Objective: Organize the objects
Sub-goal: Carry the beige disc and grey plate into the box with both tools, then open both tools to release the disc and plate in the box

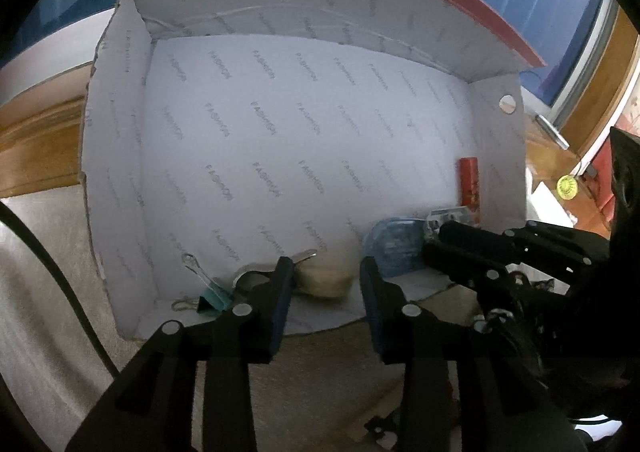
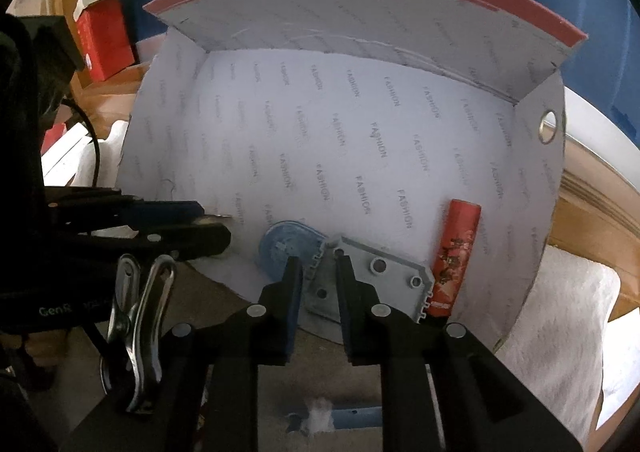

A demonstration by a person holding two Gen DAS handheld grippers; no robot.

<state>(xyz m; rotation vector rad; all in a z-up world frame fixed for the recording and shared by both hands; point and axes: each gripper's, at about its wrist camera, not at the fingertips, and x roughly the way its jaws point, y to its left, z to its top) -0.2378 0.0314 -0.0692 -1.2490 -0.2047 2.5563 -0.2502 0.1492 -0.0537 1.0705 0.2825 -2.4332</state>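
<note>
While the open cardboard box point(image 1: 304, 156) (white lining printed with a repeated word, red outer edge) is taking up most of both views, its contents are lying along the near edge. Red tube point(image 2: 456, 256): lying by the right wall, touching the grey plate. Grey plastic plate point(image 2: 372, 272) with round holes: lying flat beside a blue translucent piece point(image 2: 284, 248). Beige rounded lump point(image 1: 324, 276): sitting near the box's front edge. Teal binder clip point(image 1: 214, 298): resting in the near left corner. Left tongs point(image 1: 324, 292): standing apart, nothing between the pads, hovering before the beige lump. Right tongs point(image 2: 318, 276): standing narrowly apart over the grey plate, pads not pressing on it.
</note>
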